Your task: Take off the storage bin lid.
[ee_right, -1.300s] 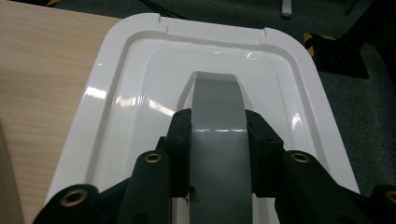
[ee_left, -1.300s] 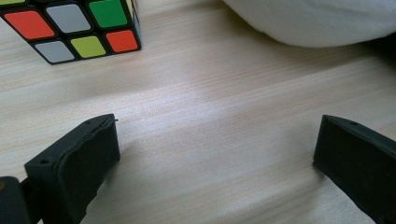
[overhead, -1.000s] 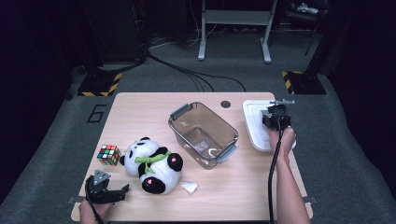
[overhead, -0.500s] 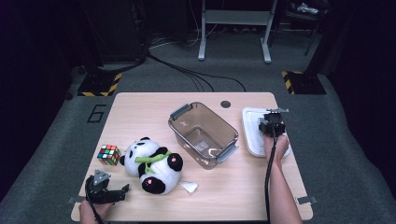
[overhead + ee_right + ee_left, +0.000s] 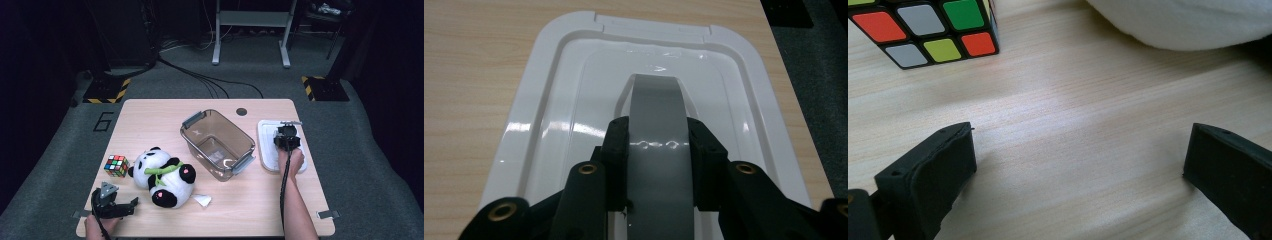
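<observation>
My right gripper (image 5: 286, 136) (image 5: 658, 145) is shut on the grey handle (image 5: 658, 105) of a white lid (image 5: 267, 150) (image 5: 549, 100), which lies flat near the table's right edge. Beside the lid, at the table's middle, stands a clear brown container (image 5: 217, 145), open on top. My left gripper (image 5: 112, 197) (image 5: 1078, 155) rests open on the wood at the front left with nothing between its jaws. Just beyond it are a colour cube (image 5: 116, 165) (image 5: 923, 25) and a plush panda (image 5: 162, 175) (image 5: 1188, 20) with a green scarf, lying on its side.
A small white scrap (image 5: 202, 200) lies by the panda's foot. The wooden table (image 5: 150, 120) has a dark round hole (image 5: 241, 111) at its back edge. Cables and a metal stand are on the dark floor behind.
The right gripper has come down and nearer to the person with the lid in it; the lid now lies flat on the table. The left gripper has not moved.
</observation>
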